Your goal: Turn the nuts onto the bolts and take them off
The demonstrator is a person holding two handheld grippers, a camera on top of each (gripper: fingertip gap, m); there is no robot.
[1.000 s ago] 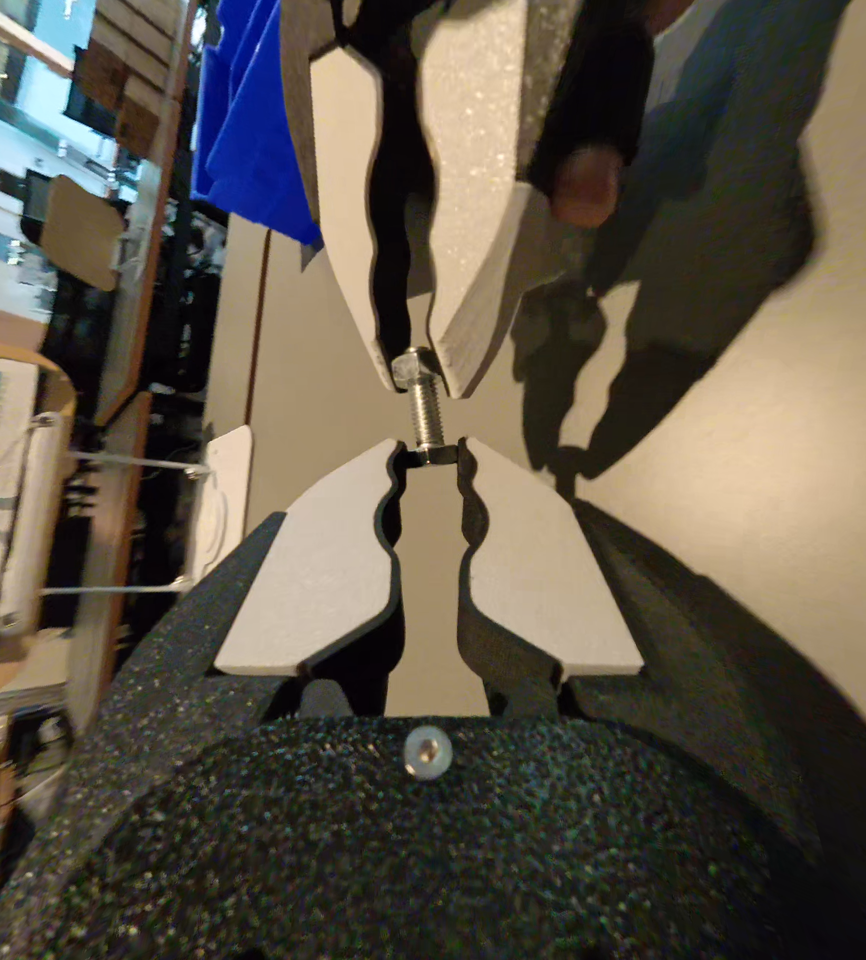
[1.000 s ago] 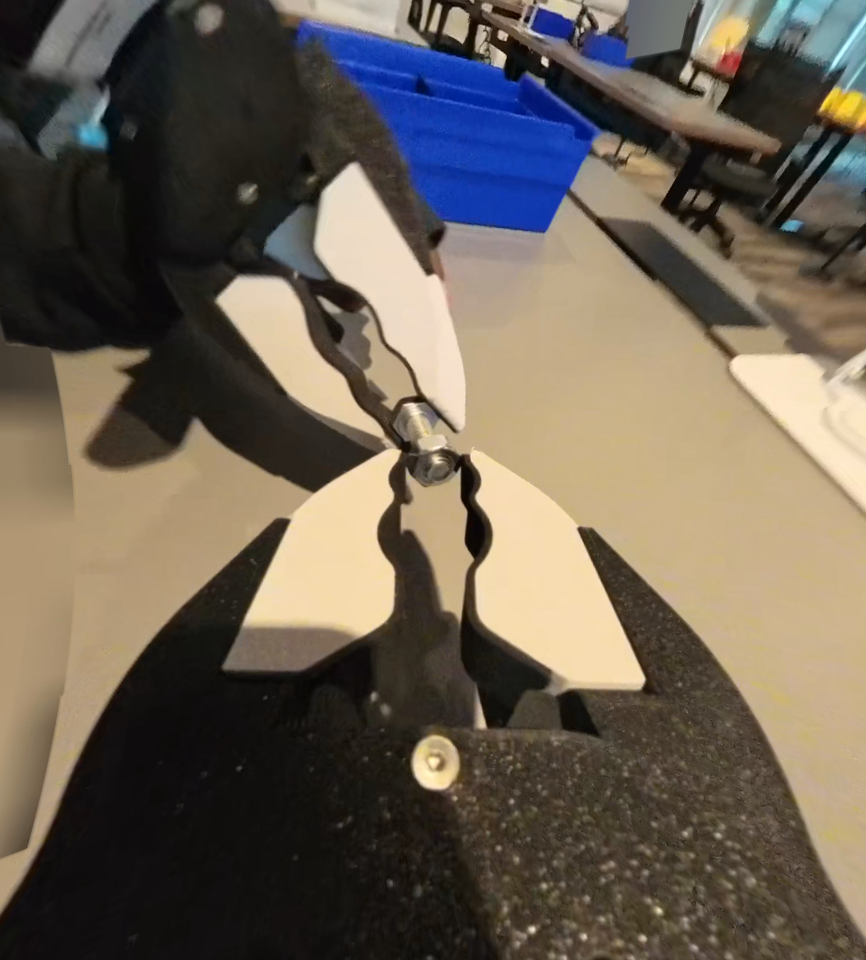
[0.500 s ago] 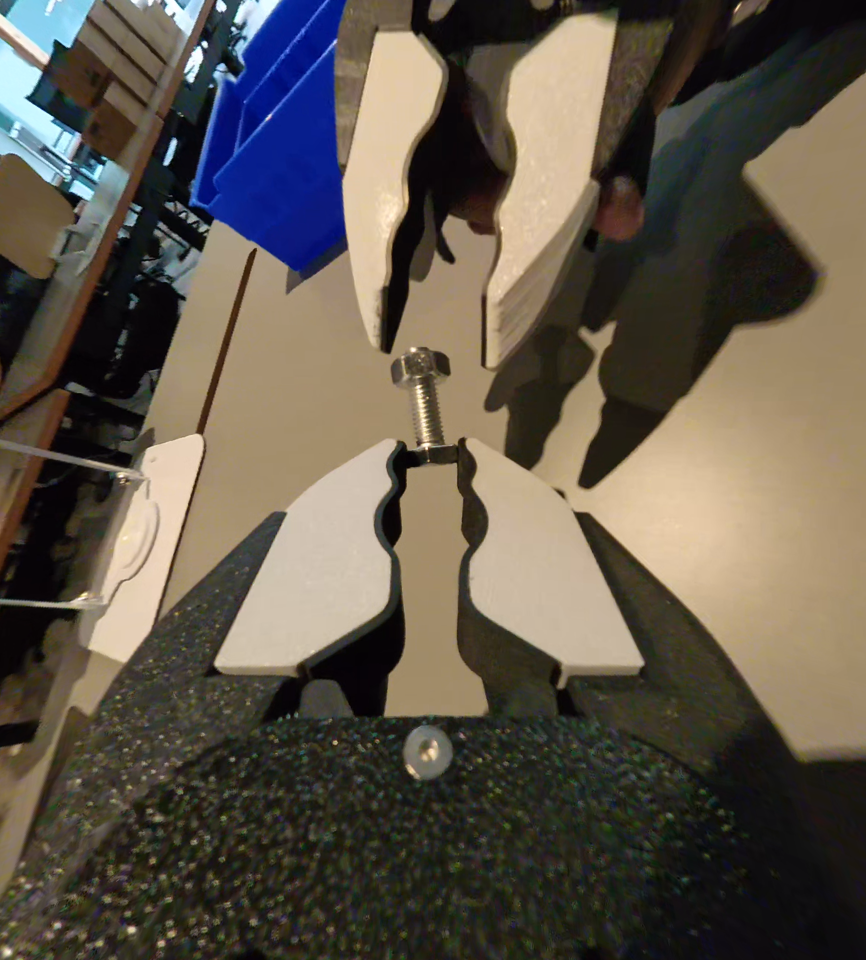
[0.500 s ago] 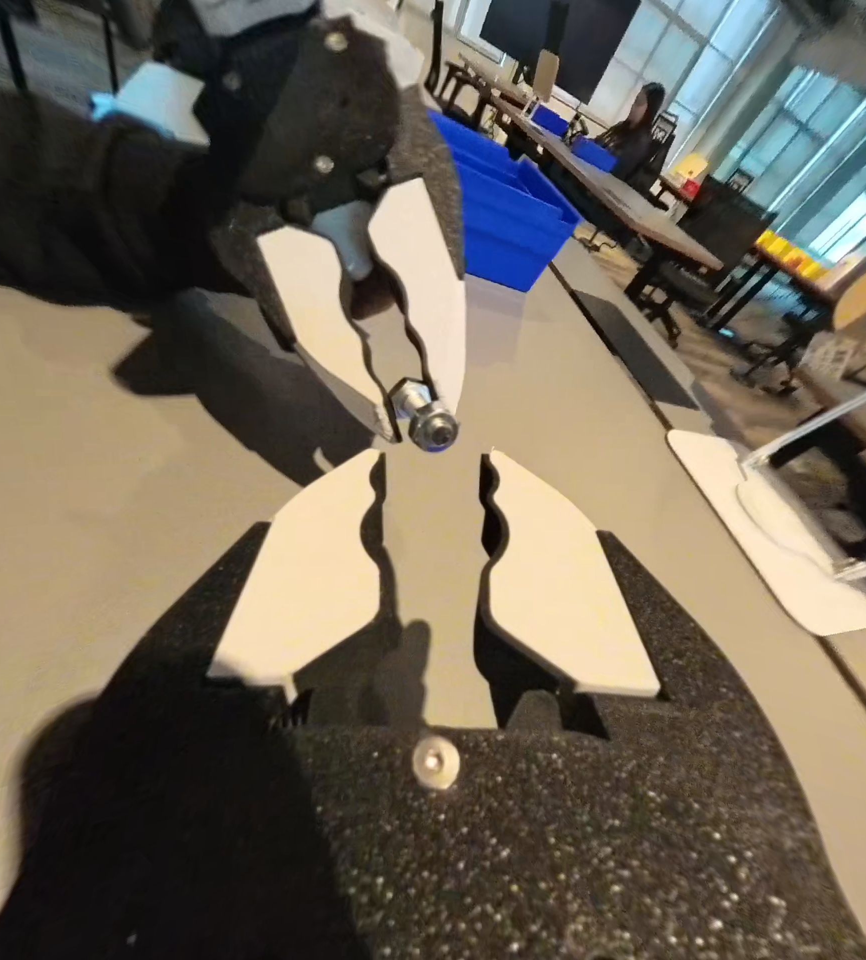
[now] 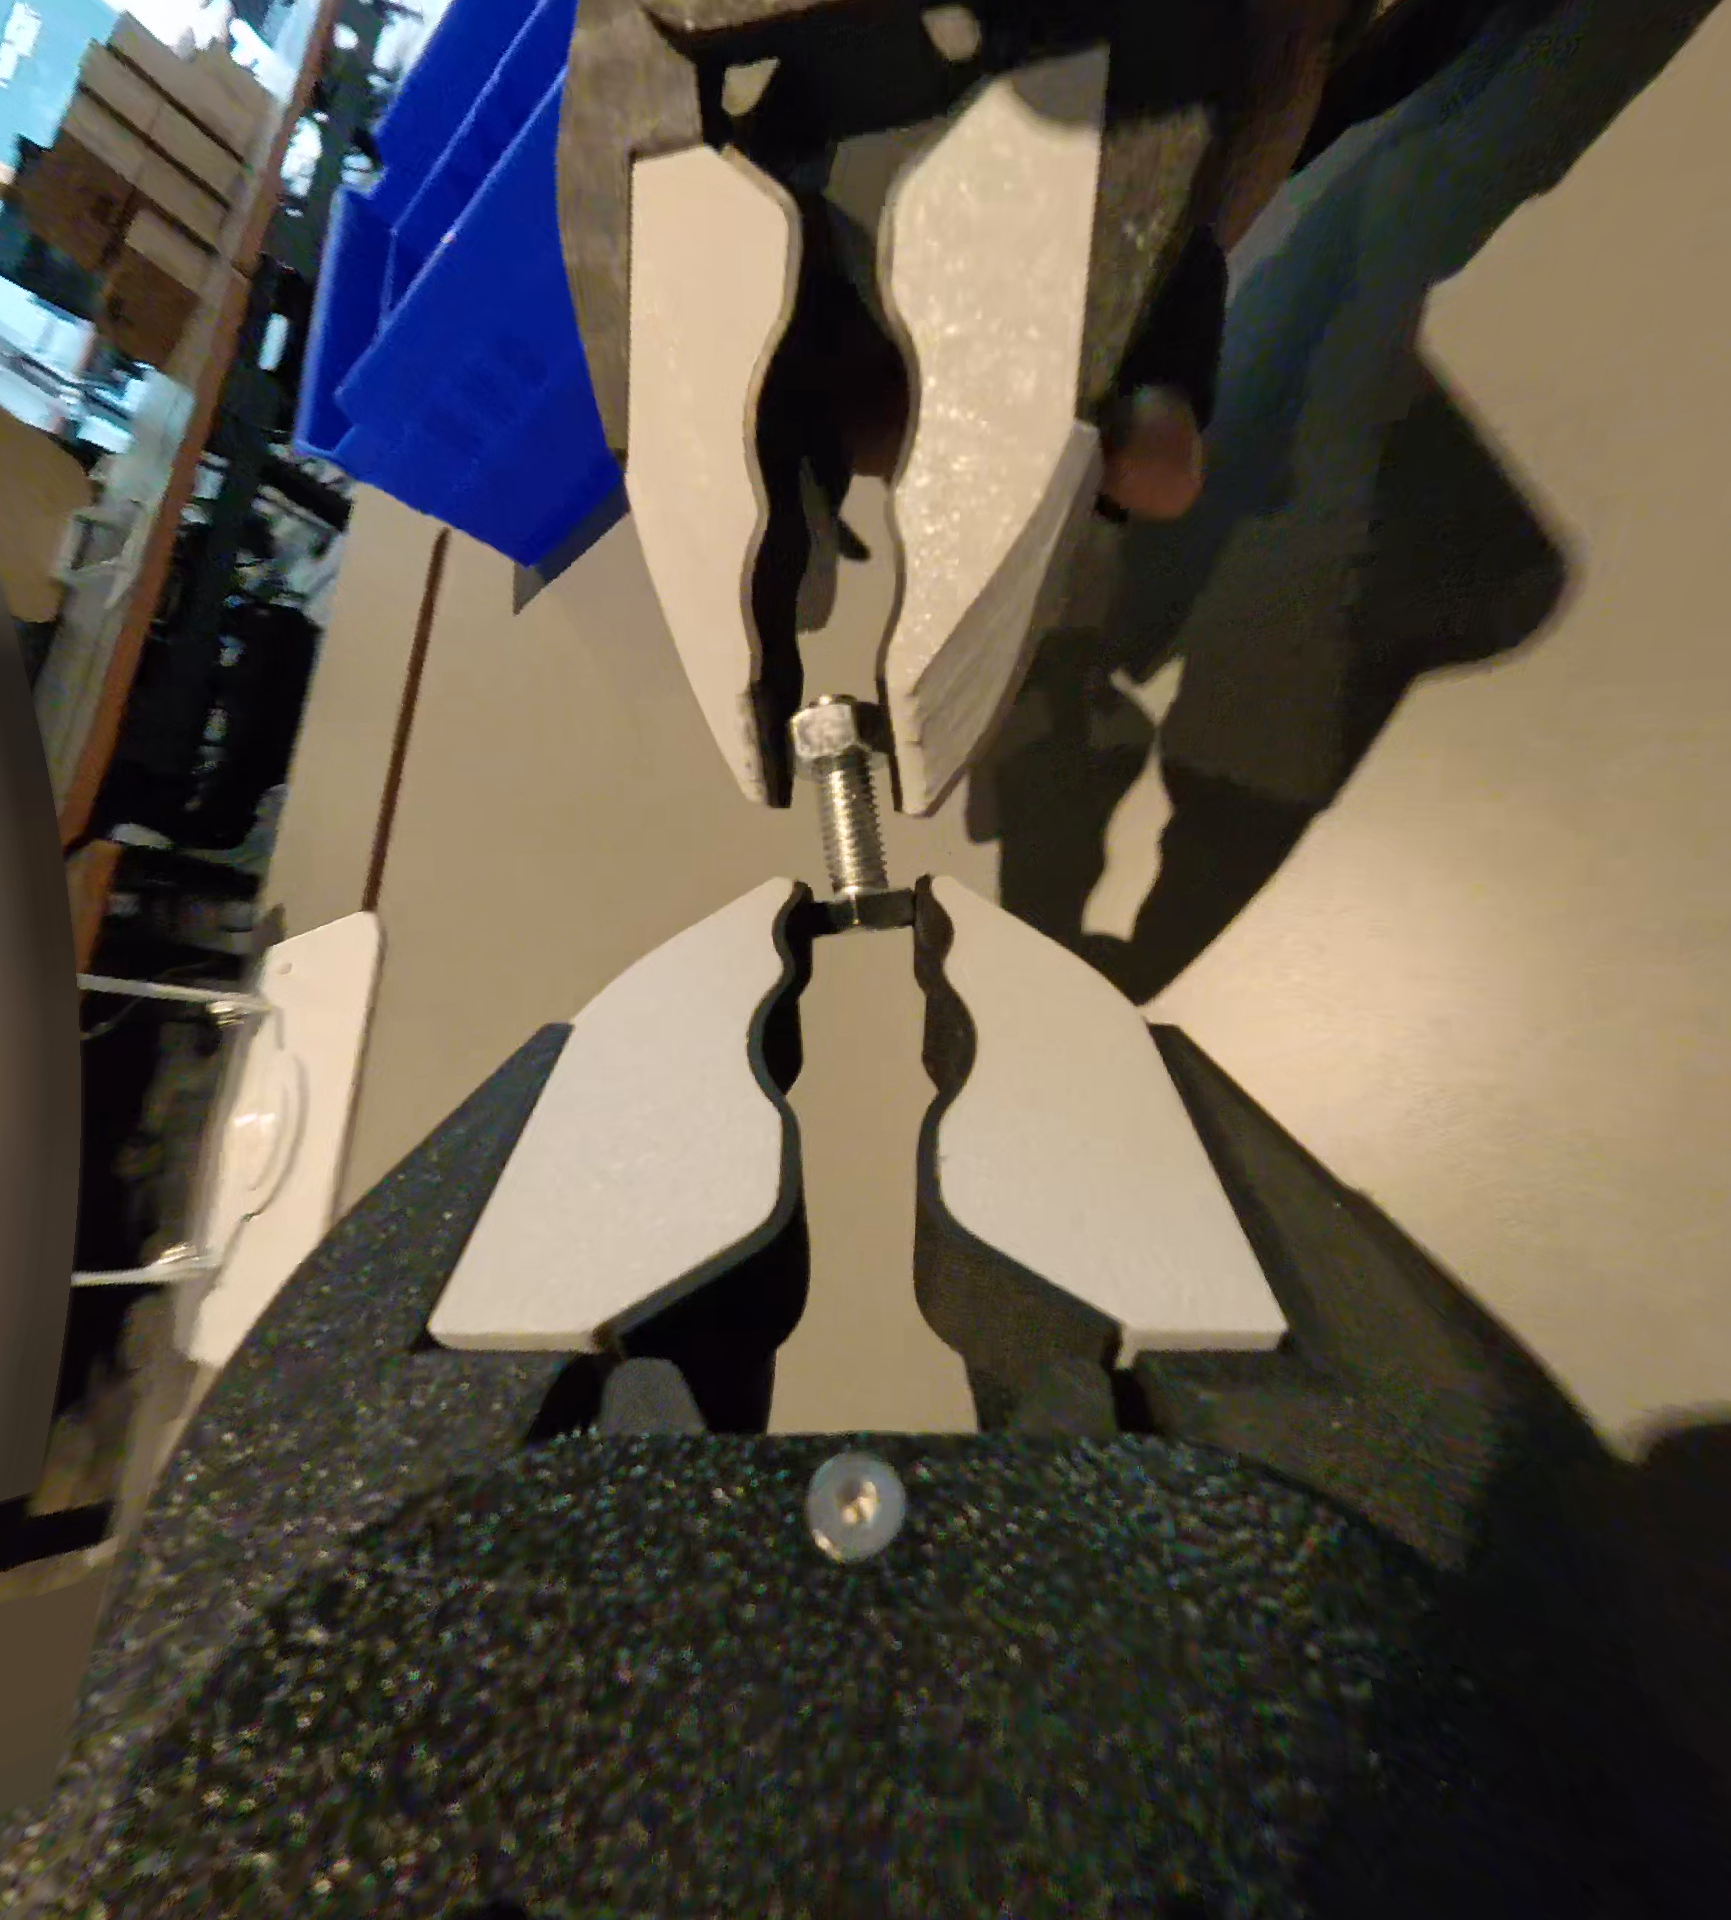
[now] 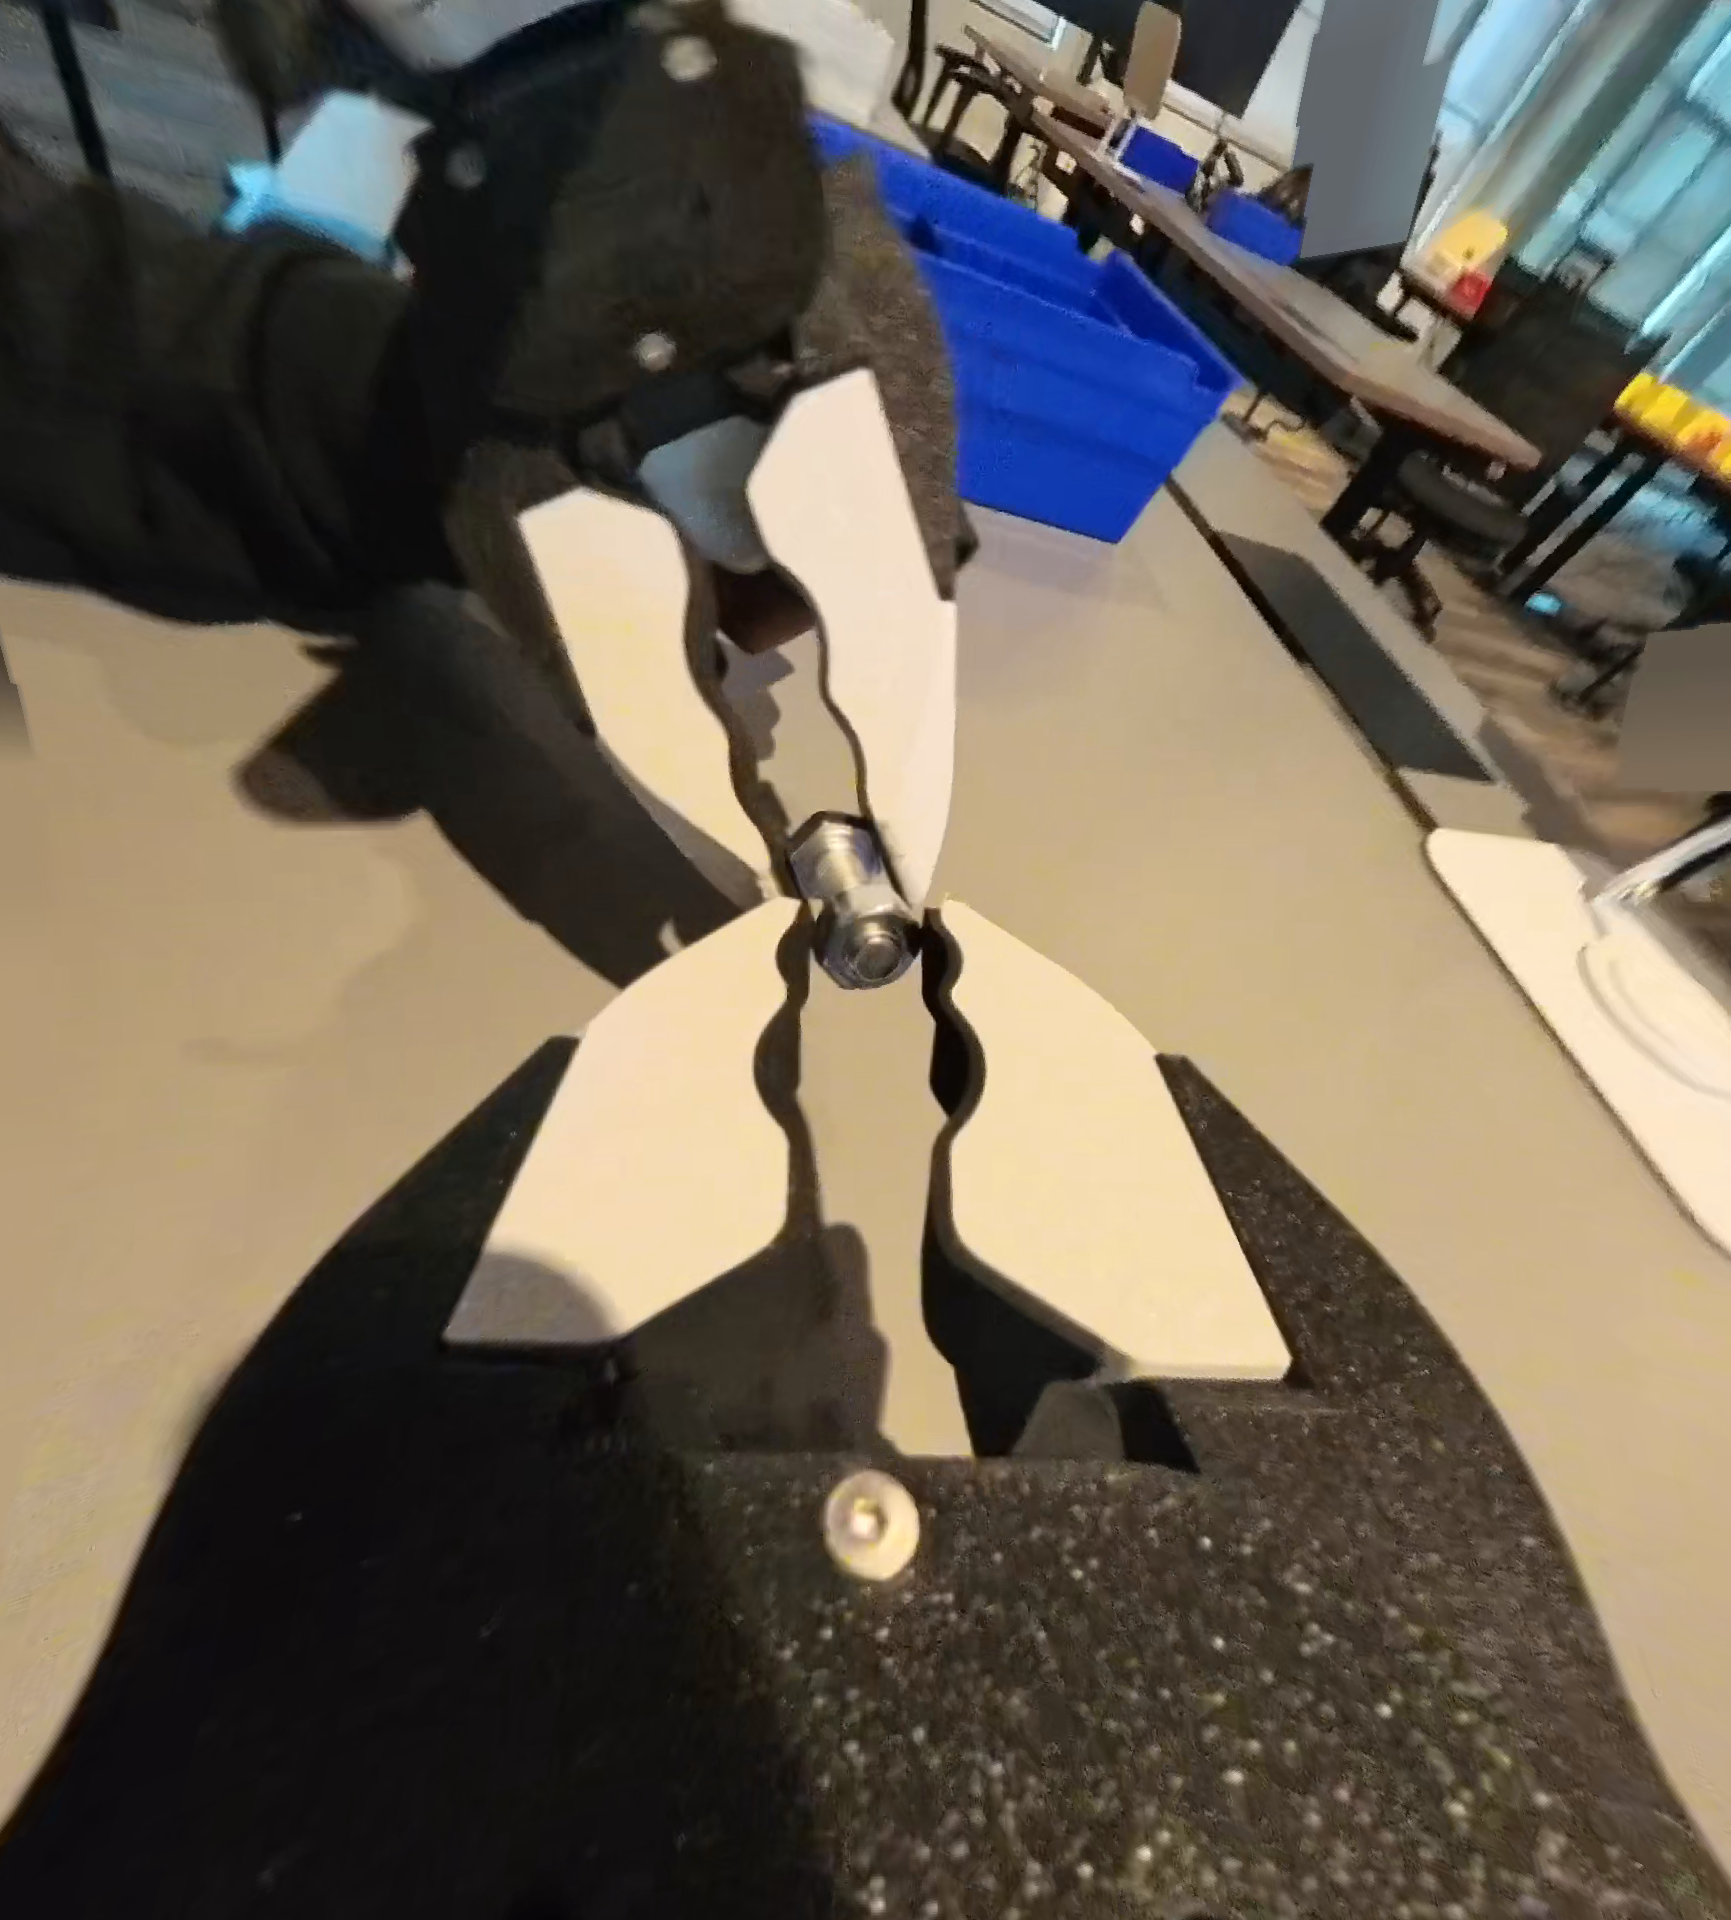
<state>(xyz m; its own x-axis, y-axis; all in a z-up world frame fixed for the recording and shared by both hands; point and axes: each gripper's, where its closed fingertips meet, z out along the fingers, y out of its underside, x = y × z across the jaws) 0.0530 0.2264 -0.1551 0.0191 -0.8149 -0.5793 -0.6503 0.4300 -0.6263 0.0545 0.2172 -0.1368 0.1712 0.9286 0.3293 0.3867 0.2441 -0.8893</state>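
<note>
Closing again from their spread of a moment ago, the right tongs (image 6: 866, 909) pinch the silver hexagonal nut (image 5: 835, 735) above the grey bench (image 5: 1463, 831), while the left tongs (image 5: 861, 885) clamp the threaded steel bolt (image 5: 853, 847) by its head beneath that nut.

Silver threaded bolt (image 5: 848, 844) seen upright at frame centre, hex head (image 5: 863, 913) at its lower end, steel hex nut (image 5: 828, 734) threaded near the upper tip, both held off the table.
</note>
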